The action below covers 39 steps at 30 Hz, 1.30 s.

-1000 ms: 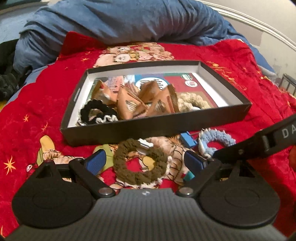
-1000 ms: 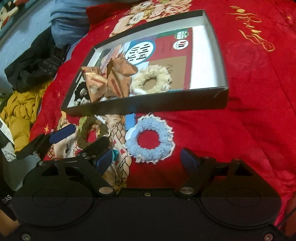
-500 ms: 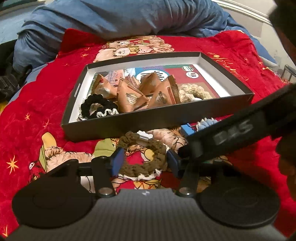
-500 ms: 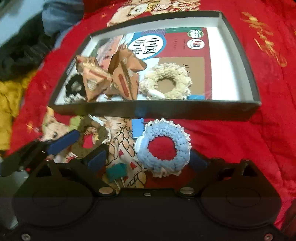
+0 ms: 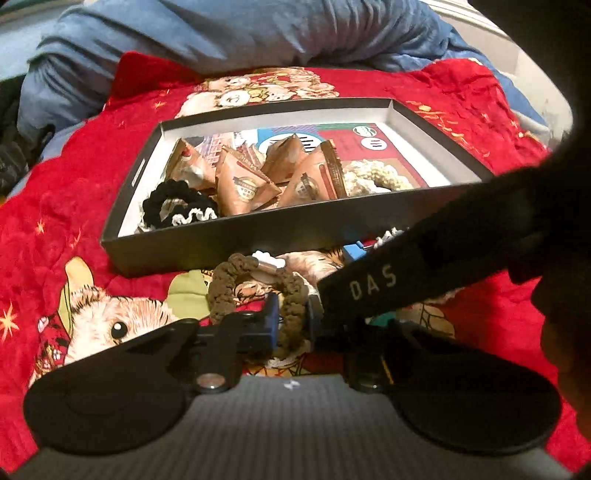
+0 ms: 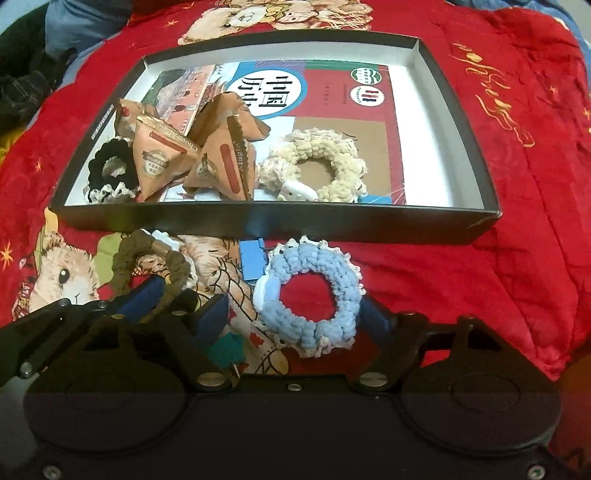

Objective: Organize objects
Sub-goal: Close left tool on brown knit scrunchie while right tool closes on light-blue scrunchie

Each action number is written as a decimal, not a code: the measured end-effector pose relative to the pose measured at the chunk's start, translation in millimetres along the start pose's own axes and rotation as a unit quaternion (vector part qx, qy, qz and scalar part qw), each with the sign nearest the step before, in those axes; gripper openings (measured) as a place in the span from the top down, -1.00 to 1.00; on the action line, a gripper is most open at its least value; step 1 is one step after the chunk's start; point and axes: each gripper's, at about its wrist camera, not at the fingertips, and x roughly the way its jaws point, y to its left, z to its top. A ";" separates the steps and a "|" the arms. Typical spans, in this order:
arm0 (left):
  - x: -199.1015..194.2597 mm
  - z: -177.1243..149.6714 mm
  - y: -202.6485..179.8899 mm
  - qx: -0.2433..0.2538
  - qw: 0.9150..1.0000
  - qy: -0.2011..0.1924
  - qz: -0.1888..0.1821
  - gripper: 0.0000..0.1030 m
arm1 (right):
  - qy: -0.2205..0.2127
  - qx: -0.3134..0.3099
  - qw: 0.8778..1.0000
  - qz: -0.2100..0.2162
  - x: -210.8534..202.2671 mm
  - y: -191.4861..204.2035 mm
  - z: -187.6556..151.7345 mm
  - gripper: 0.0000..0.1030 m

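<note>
A shallow black box [image 5: 236,236] [image 6: 258,221] lies on the red blanket, holding brown triangular packets [image 5: 240,181], a black scrunchie [image 5: 173,206] and a cream scrunchie [image 6: 317,162]. In front of it lie a brown scrunchie [image 5: 229,291] [image 6: 147,258] and a light blue scrunchie [image 6: 314,299]. My left gripper [image 5: 291,317] is shut on the brown scrunchie's near side. My right gripper [image 6: 295,314] is open, its fingers on either side of the light blue scrunchie. The right gripper's arm crosses the left wrist view.
A small blue clip [image 6: 253,258] and a teal clip [image 6: 227,350] lie on the blanket [image 6: 498,258] between the two scrunchies. A blue duvet [image 5: 258,33] is bunched behind the box. Dark clothes [image 6: 22,81] lie at the far left.
My left gripper has closed from wide open onto the brown scrunchie. My right gripper has moved forward so its open fingers straddle the light blue scrunchie.
</note>
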 end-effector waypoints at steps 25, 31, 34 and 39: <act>-19.4 -3.4 -1.4 0.004 0.999 -0.027 0.023 0.77 | 0.006 -0.019 0.994 0.107 -20.4 -1.8 14.4 0.55; -28.4 -6.8 -7.3 0.025 0.997 -0.052 0.047 0.77 | -0.039 -0.014 0.992 0.120 -48.3 -11.3 28.8 0.55; -32.5 -9.3 -10.2 0.036 0.996 -0.060 0.050 0.77 | -0.052 -0.005 0.991 0.121 -57.0 -18.9 34.1 0.55; -33.6 -11.7 -14.9 0.045 0.995 -0.072 0.047 0.78 | -0.074 -0.003 0.990 0.122 -66.1 -28.5 41.4 0.55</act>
